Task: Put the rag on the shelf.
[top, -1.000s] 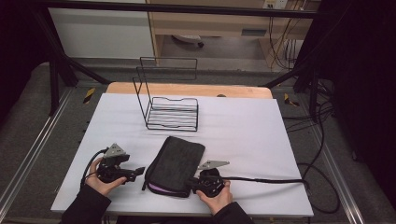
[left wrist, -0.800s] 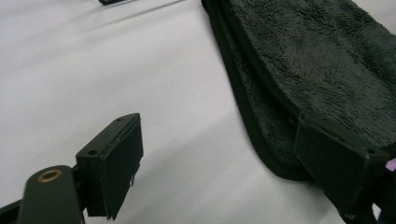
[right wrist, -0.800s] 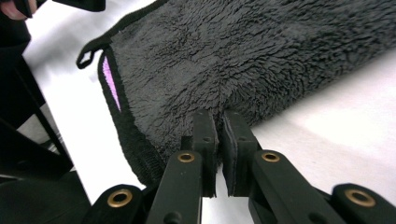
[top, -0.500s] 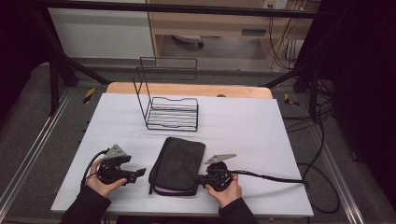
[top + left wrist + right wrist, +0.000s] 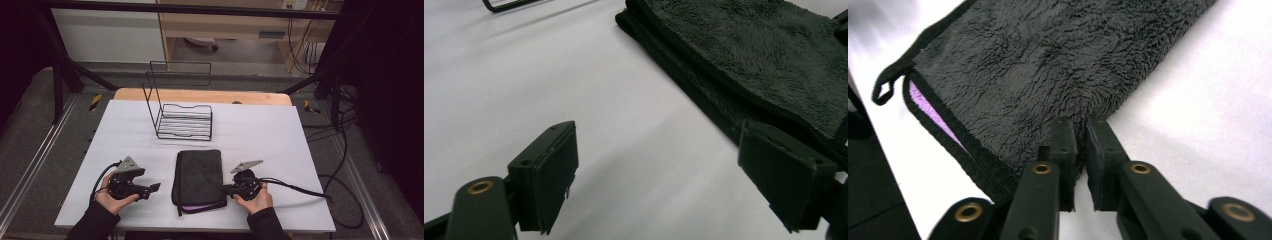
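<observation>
The folded dark towel lies flat on the surface just in front of the wire rack, its long axis pointing toward the rack, with the right hand-held gripper clenched on its right edge and the left hand-held gripper released beside it.

High view: fixed above the table's near edge, facing forward and down. Left and right gripper views: mounted close to the surface, each looking along its own jaws. All three share the folded towel.

Black wire rack upright on white table.
</observation>
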The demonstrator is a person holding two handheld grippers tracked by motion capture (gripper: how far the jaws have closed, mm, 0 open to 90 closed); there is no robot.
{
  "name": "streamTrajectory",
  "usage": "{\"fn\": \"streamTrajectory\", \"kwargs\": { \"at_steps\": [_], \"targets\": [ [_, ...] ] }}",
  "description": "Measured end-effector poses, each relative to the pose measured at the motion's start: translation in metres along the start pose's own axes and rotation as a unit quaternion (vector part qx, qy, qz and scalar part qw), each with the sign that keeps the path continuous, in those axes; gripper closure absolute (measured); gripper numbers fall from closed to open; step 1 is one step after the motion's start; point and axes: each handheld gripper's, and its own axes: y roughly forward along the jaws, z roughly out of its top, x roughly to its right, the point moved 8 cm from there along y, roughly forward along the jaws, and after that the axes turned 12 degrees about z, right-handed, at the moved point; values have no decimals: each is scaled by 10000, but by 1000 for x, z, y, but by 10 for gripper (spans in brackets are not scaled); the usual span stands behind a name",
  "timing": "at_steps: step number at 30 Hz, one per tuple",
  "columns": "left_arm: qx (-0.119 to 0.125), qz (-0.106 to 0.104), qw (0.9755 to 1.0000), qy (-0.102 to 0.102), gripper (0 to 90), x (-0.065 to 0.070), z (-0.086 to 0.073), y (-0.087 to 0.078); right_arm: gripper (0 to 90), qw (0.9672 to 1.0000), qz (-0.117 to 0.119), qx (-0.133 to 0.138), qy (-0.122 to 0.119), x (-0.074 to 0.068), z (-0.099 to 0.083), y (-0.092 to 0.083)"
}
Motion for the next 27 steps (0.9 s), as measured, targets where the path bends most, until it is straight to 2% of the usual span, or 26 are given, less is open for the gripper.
{"fn": "streamTrajectory", "kwargs": {
  "at_steps": [3, 5, 7, 9, 11, 13, 15, 20, 25, 27],
  "targets": [
    [63, -31, 10000, 34, 127, 0, 2, 1, 691, 9995, -6, 275, -148, 2, 5, -6],
    [85, -70, 9999, 51, 94, 0, 4, 2, 555, 9979, -50, 600, -238, 6, 10, -11],
    [77, -117, 9999, 46, 50, 0, 6, 3, 472, 9966, -89, 762, -305, 11, 14, -16],
    [81, -121, 9999, -22, 46, 0, 10, 5, 283, 9939, -225, 995, -417, 18, 20, -19],
    [78, -136, 9999, -51, 42, 0, 15, 7, 209, 9941, -235, 1000, -350, 24, 23, -21],
    [69, -61, 10000, -10, 36, -2, 19, 9, 127, 9943, -186, 1023, -233, 31, 26, -23],
    [114, -4, 9999, -44, 38, -3, 26, 10, 104, 9947, -238, 988, -163, 38, 26, -24],
    [234, 58, 9996, -123, 49, -5, 50, 15, 77, 9942, -367, 999, -173, 49, 27, -25],
    [187, 303, 9992, -176, 114, -6, 74, 37, 72, 9931, -413, 1086, -149, 52, 27, -26],
    [95, 312, 9992, -227, 148, -4, 79, 49, 70, 9929, -424, 1098, -157, 53, 26, -26]
  ]
}}
